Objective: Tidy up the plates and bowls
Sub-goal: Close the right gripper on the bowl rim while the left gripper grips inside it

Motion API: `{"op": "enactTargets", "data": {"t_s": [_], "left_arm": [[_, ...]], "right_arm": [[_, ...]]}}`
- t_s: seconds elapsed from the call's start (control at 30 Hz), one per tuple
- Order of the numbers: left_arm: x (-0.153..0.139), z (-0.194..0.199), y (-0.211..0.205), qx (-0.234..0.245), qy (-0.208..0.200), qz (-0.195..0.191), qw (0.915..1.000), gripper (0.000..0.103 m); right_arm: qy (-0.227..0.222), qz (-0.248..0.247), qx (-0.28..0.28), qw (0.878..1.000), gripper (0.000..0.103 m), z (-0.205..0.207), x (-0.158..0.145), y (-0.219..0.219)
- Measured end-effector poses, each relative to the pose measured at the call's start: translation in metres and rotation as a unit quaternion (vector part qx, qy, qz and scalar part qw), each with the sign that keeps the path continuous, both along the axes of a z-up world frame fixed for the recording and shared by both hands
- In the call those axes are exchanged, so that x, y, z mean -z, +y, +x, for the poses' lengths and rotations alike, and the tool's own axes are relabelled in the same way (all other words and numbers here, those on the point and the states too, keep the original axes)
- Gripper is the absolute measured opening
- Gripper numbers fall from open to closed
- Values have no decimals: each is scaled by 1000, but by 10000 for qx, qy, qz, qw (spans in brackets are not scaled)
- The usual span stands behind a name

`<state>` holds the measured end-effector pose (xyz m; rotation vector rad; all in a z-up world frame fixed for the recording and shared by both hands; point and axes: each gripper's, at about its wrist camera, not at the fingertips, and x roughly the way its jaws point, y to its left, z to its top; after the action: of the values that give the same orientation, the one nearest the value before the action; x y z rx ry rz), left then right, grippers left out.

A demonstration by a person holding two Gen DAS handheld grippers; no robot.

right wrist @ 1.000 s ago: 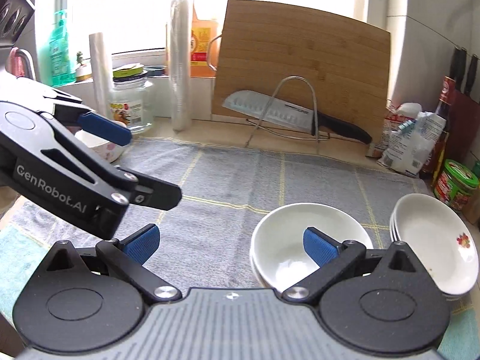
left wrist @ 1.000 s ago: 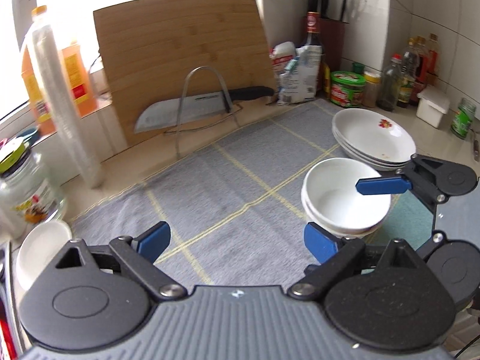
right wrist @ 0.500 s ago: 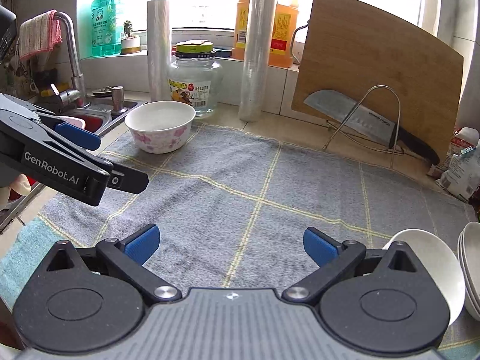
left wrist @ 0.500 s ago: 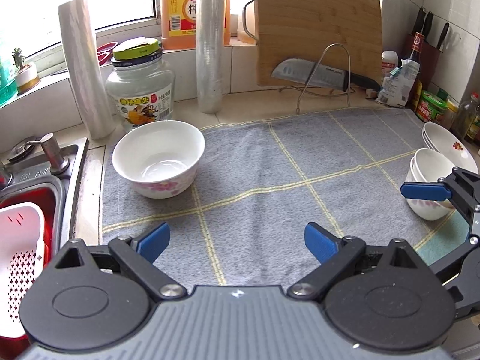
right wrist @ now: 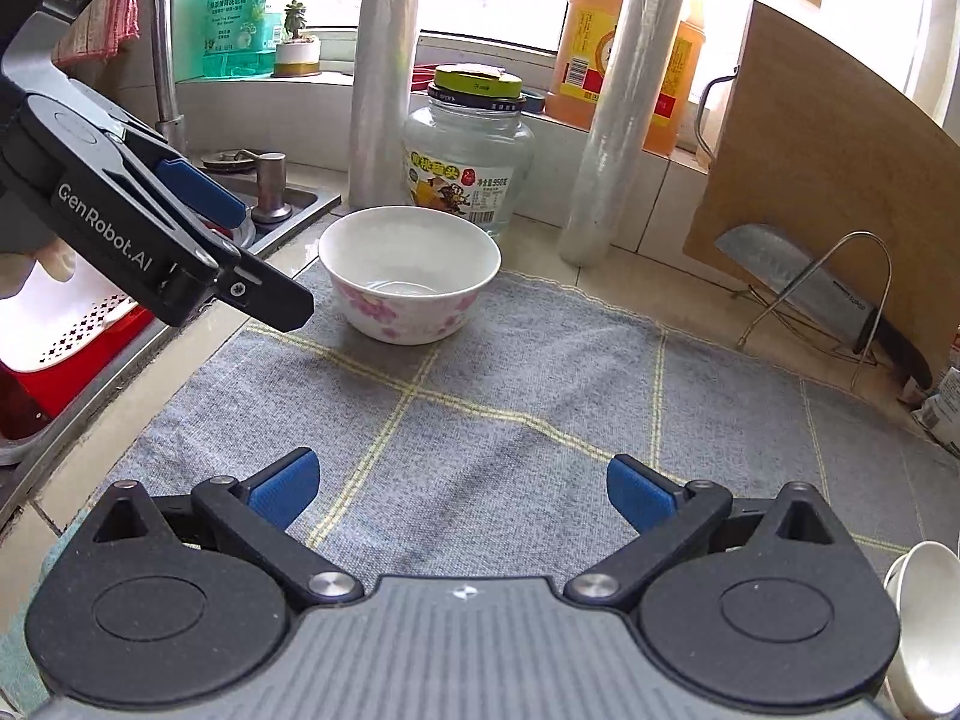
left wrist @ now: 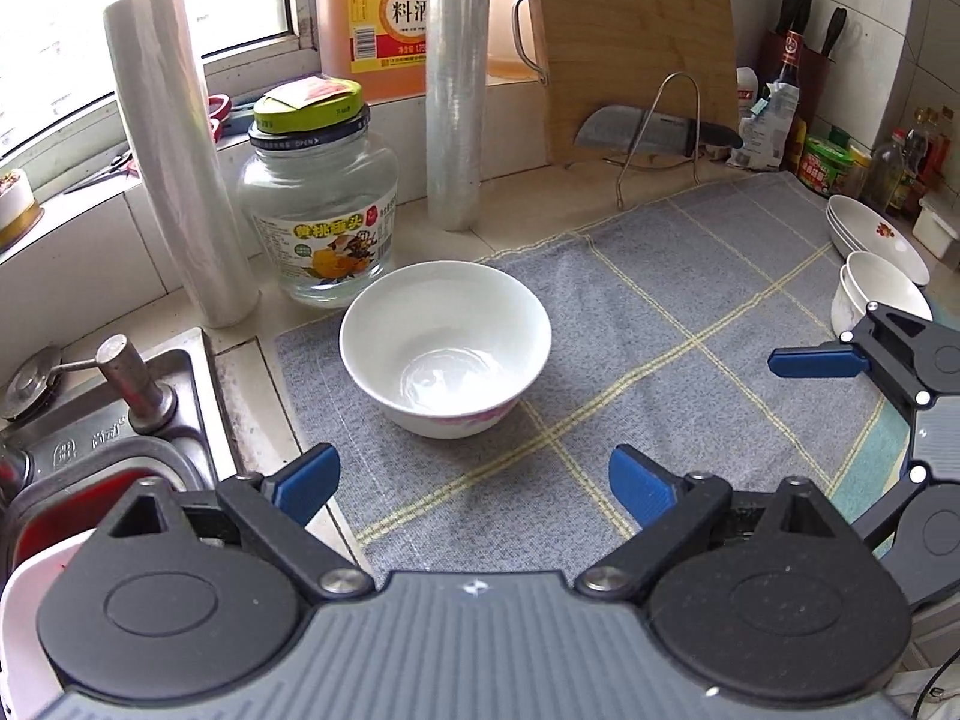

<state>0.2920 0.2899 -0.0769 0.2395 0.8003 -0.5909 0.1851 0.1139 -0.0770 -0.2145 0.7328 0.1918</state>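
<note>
A white bowl with pink flowers (left wrist: 445, 345) (right wrist: 410, 272) stands empty on the grey checked cloth (left wrist: 690, 360) (right wrist: 540, 420), near the sink corner. My left gripper (left wrist: 471, 483) hangs open just short of that bowl, nothing between its blue pads. My right gripper (right wrist: 461, 489) is open too, farther back over the cloth, and it shows at the right edge of the left wrist view. At the cloth's far right sit stacked white bowls (left wrist: 870, 294) (right wrist: 927, 618) and stacked plates with a red flower (left wrist: 876, 234).
Beside the bowl stand a glass jar (left wrist: 318, 216), two rolls of cling film (left wrist: 174, 156) (left wrist: 456, 84) and an orange bottle. A cutting board (left wrist: 636, 48) and a knife on a wire rack (left wrist: 654, 132) lean at the back. The sink (left wrist: 90, 438) with a red-and-white basket lies left.
Both grippers have swung left across the cloth, away from the stacked bowls and plates and toward the flowered bowl by the sink. Both have stayed open and empty.
</note>
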Motion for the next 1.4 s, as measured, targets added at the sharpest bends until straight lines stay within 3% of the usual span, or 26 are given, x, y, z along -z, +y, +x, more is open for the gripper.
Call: {"op": "enactTargets", "data": {"t_s": [0.27, 0.7, 1.4], "left_arm": [[-1, 34, -8, 404, 164, 27, 9990, 96], [11, 91, -23, 509, 349, 158, 9980, 96], [24, 123, -33, 661, 721, 144, 9951, 93]], "right_arm": [[88, 48, -238, 9997, 103, 32, 7, 12], [140, 322, -581, 9977, 103, 85, 22, 27], [16, 628, -513, 9967, 101, 116, 26, 33]]}}
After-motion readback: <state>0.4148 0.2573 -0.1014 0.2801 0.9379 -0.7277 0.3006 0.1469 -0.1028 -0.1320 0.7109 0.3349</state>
